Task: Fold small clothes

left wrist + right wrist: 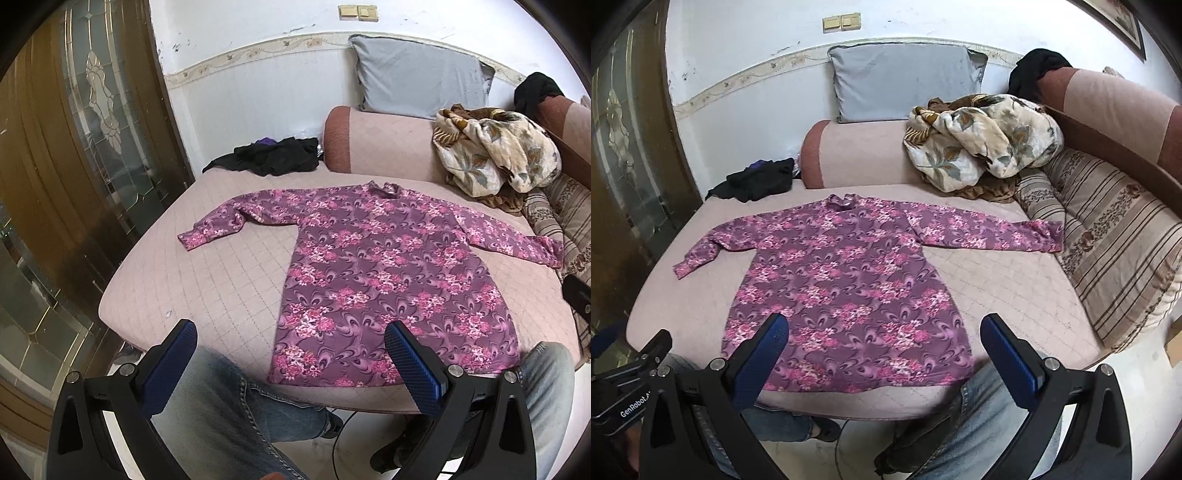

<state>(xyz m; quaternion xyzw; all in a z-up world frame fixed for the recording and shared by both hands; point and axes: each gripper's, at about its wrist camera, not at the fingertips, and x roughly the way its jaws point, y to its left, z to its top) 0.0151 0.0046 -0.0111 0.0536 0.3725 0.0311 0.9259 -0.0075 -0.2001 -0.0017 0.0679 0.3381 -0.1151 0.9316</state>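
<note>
Now a soft purple top (pixel 384 273) with pink flowers lies flat on the pink quilted bed (pixel 207 280), sleeves spread out wide, hem at the near edge. Both the left gripper (pixel 291 369) and the right gripper (pixel 882 362) hang just above that hem, bumpy blue jaws wide apart, holding nothing. A crumpled flowery blanket (pixel 982 136) sits far right.

Purple floral top (pixel 846 291), flat, sleeves spread

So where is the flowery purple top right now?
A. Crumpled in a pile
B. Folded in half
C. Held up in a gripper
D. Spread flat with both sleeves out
D: the purple floral top lies flat on the pink quilted bed, both sleeves stretched sideways.
</note>
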